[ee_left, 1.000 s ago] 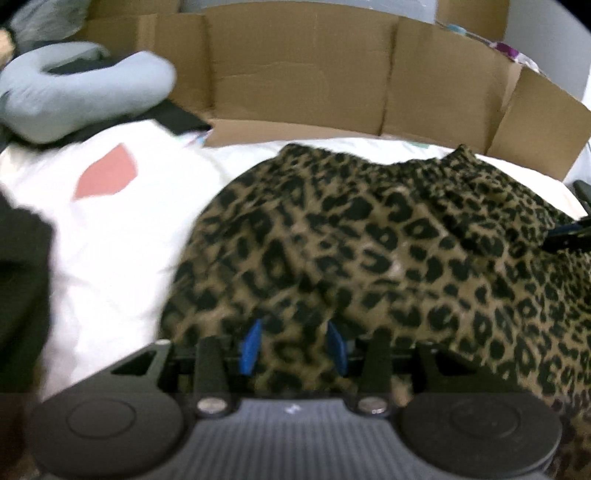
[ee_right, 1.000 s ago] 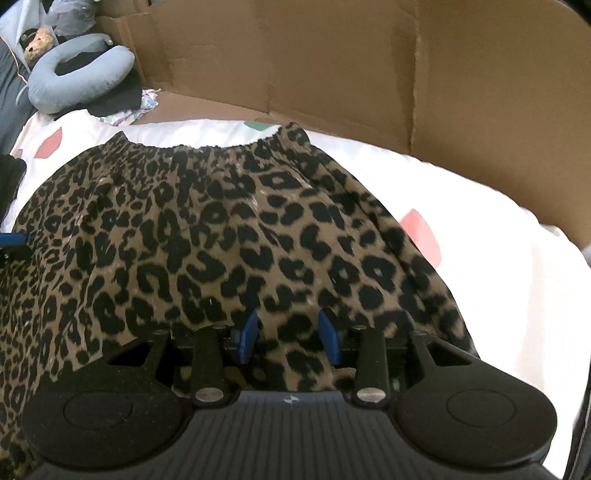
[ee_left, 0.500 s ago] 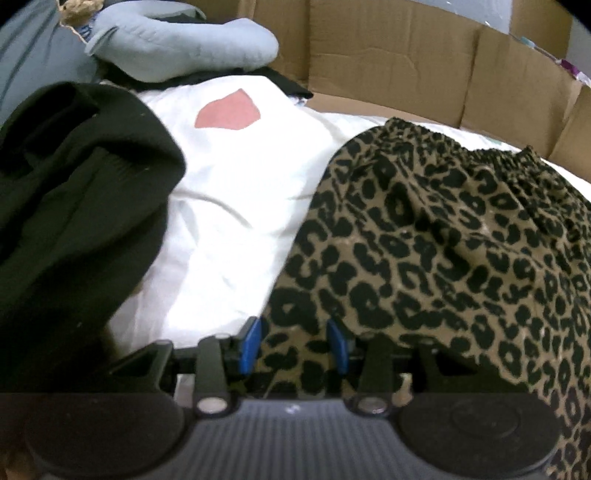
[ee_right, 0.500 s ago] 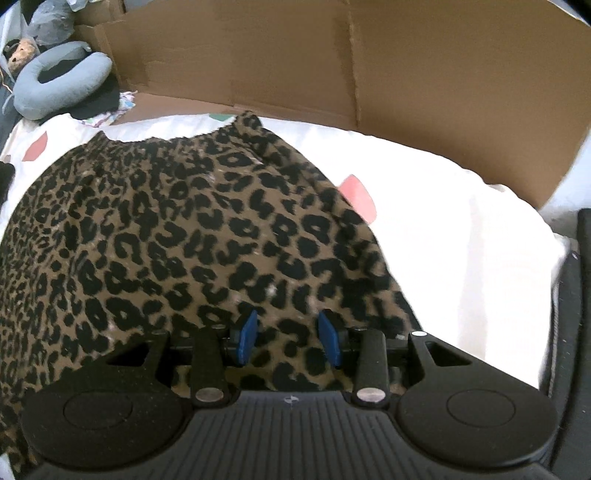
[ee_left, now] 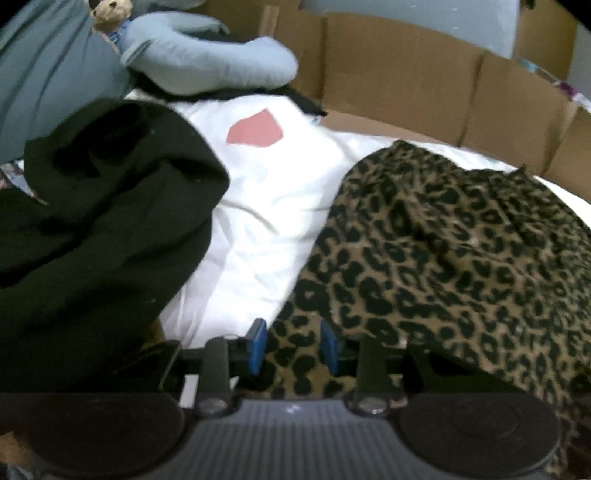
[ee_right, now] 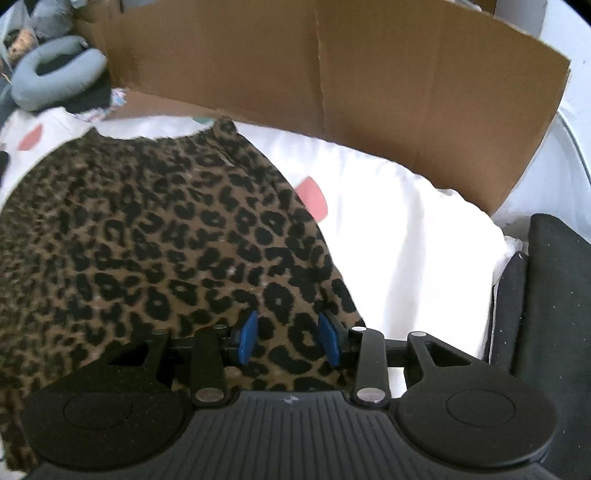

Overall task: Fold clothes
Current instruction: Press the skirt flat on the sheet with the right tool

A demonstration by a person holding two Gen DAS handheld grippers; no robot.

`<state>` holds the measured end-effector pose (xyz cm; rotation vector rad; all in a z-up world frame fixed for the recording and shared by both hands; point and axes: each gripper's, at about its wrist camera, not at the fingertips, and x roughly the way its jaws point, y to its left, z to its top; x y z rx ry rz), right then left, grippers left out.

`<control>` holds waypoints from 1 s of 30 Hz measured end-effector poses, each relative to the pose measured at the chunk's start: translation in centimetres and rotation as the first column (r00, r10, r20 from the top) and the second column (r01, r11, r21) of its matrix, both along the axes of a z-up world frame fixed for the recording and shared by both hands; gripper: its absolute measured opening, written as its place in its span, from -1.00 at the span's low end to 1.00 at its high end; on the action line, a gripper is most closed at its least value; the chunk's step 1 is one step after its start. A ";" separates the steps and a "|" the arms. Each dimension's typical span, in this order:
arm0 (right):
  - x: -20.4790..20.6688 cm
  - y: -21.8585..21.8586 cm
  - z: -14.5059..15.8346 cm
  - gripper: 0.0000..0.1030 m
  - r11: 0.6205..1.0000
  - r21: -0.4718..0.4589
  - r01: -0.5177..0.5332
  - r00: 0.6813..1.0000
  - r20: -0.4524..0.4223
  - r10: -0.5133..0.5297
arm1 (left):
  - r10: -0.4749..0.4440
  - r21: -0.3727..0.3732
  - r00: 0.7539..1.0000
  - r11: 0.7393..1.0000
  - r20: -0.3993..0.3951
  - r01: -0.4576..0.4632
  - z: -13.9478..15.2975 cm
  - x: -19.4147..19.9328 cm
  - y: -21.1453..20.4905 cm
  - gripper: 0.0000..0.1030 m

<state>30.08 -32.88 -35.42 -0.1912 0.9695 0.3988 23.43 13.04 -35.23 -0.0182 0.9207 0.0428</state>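
White bed [ee_right: 406,229] | skirt [ee_right: 147,240] hem, 6 o'clock | left gripper [ee_left: 293,345], right gripper [ee_right: 288,338]: parted, cloth between | advice: clamp both corners evenly

Cardboard wall [ee_right: 369,74] stands along the far edge of my white sheet [ee_right: 406,240] — folded panels, creases visible. Sheet carries pink patches [ee_left: 255,129]. Grey-blue neck pillow [ee_left: 207,62] lies at my far left, a small brown stuffed toy [ee_left: 110,11] just beyond it. Black cushion [ee_right: 546,314] sits at my right edge — touching the sheet.
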 end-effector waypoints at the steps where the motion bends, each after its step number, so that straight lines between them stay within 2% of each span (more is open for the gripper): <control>1: -0.4 0.1 0.2 -0.16 1.000 0.004 -0.008 1.000 -0.002 0.008 | -0.004 -0.007 1.000 1.000 -0.001 0.004 0.2 -0.3 -0.1 -0.33; 8: -3.5 0.9 -0.9 -0.16 0.999 0.012 -0.048 0.998 -0.046 0.049 | -0.027 -0.060 0.999 0.998 -0.021 0.026 -0.8 -1.8 -1.6 -0.33; 12: -4.7 0.5 -2.2 -0.15 0.995 -0.069 -0.067 0.997 -0.039 0.064 | -0.044 -0.047 0.998 0.998 -0.044 0.042 -1.9 -2.5 -2.4 -0.30; 19: -3.8 -2.7 -2.8 -0.15 0.986 -0.166 0.027 1.000 0.005 -0.027 | -0.004 -0.027 0.997 1.000 -0.071 0.002 -3.0 -3.6 -1.0 -0.28; 22: -3.9 -3.0 -2.0 -0.16 0.985 -0.161 0.055 0.998 0.015 -0.053 | 0.014 -0.023 0.998 1.000 -0.066 -0.015 -2.8 -3.9 -0.4 -0.28; 24: -4.2 -3.1 -0.8 -0.16 0.991 -0.123 0.060 0.998 0.024 -0.057 | 0.023 -0.027 0.998 0.999 -0.057 -0.025 -2.4 -4.1 -0.2 -0.28; 30: -5.3 -1.1 0.8 -0.16 0.999 -0.052 0.007 1.000 0.013 -0.006 | 0.031 -0.033 0.999 0.999 -0.035 -0.032 -1.4 -4.4 -0.2 -0.28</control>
